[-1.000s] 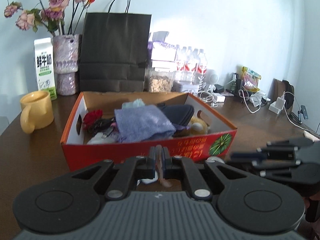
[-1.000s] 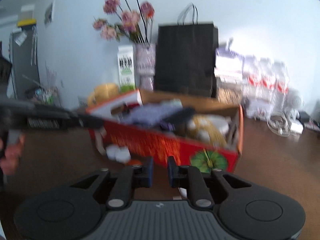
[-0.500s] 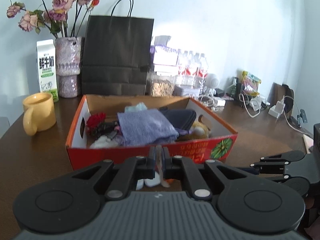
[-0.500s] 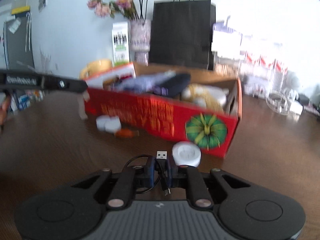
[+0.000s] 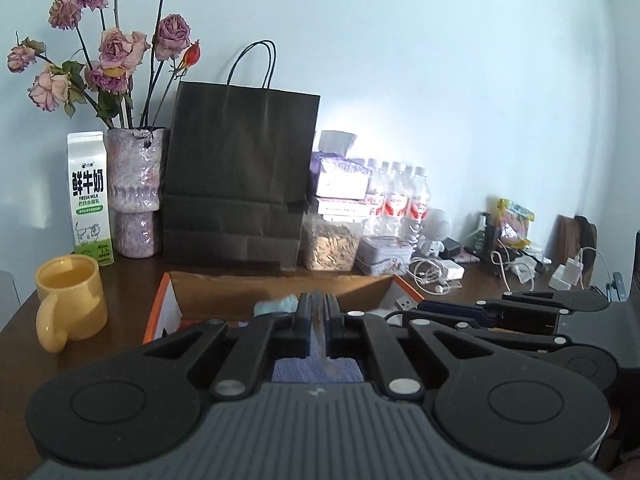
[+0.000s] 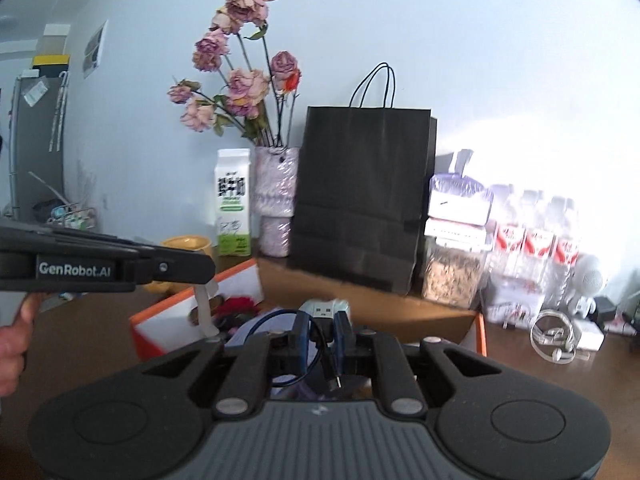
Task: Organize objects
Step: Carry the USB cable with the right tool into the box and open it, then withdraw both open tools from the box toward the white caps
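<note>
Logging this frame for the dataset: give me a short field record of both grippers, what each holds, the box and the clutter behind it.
left gripper: shut on a thin pale strip, above the box
right gripper: shut on a USB cable, coiled, plug up, above the box
box: orange-and-white cardboard, open top, on the brown table
box contents: red item, bluish cloth; rest hidden
behind box: black paper bag, milk carton, vase of dried roses, water bottles
left of box: yellow mug
</note>
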Demonstrator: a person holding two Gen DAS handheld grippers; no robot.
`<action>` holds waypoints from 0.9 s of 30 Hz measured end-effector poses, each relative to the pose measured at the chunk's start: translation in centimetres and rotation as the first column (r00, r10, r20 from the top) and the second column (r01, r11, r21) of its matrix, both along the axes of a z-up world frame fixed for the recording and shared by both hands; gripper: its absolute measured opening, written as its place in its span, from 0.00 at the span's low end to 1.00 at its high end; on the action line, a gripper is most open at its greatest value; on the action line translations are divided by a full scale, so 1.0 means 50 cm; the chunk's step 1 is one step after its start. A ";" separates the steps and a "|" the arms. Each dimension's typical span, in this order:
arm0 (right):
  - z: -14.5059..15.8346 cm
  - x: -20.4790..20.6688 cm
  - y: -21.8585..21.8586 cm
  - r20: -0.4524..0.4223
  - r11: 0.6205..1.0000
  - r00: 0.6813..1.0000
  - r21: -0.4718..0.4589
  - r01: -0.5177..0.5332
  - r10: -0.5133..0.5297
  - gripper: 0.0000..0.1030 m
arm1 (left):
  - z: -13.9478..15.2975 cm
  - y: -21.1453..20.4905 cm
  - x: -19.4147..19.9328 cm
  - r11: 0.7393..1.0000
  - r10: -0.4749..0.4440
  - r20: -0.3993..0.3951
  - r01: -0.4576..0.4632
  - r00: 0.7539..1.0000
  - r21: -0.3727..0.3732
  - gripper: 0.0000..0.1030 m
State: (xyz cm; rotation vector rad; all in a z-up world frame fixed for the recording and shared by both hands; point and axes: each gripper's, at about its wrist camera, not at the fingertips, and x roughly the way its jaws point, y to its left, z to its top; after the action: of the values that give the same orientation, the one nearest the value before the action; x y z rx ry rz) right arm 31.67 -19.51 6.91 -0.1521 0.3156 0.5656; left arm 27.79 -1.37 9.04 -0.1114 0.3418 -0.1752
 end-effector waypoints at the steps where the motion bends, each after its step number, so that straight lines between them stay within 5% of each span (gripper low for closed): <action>1: 0.001 0.011 0.005 -0.001 1.000 1.000 0.008 0.006 -0.006 0.11 | 0.000 0.004 0.012 1.000 0.008 -0.002 -0.008 1.000 -0.006 0.06; 6: -0.010 0.059 0.030 -0.012 0.999 0.999 0.014 0.051 -0.050 0.12 | -0.008 0.008 0.057 0.999 0.040 -0.014 -0.041 0.999 -0.027 0.07; 7: -0.014 0.067 0.034 -0.020 0.998 0.998 0.009 0.062 -0.062 0.12 | -0.012 0.008 0.063 0.998 0.056 -0.019 -0.056 0.998 -0.027 0.15; 8: -0.018 0.073 0.036 -0.025 0.997 0.997 0.004 0.073 -0.073 0.13 | -0.015 0.009 0.069 0.997 0.073 -0.025 -0.074 0.997 -0.027 0.35; 9: -0.021 0.079 0.037 -0.032 0.996 0.996 -0.003 0.087 -0.087 0.25 | -0.019 0.012 0.073 0.996 0.083 -0.030 -0.084 0.996 -0.031 0.51; 10: -0.025 0.083 0.037 -0.036 0.994 0.993 -0.010 0.108 -0.108 0.37 | -0.024 0.017 0.077 0.994 0.100 -0.035 -0.101 0.994 -0.035 0.83; 11: -0.029 0.086 0.037 -0.038 0.992 0.992 -0.015 0.123 -0.123 0.66 | -0.029 0.019 0.078 0.991 0.129 -0.038 -0.130 0.991 -0.029 1.00; 12: -0.033 0.087 0.034 -0.039 0.991 0.990 -0.017 0.131 -0.132 0.91 | -0.032 0.020 0.079 0.986 0.163 -0.031 -0.164 0.986 -0.012 1.00; 14: -0.037 0.090 0.031 -0.045 0.989 0.988 -0.017 0.147 -0.147 1.00 | -0.040 0.020 0.084 0.984 0.176 -0.045 -0.175 0.983 0.016 1.00; 27: -0.037 0.055 0.010 -0.061 0.989 0.988 -0.014 0.144 -0.145 1.00 | -0.035 0.015 0.051 0.984 0.179 -0.059 -0.178 0.982 0.029 1.00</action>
State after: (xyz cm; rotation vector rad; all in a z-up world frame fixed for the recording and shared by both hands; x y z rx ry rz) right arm 34.43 -18.98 5.07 -0.1196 0.3863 0.4258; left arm 30.32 -0.60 7.28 -0.1235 0.3931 0.0100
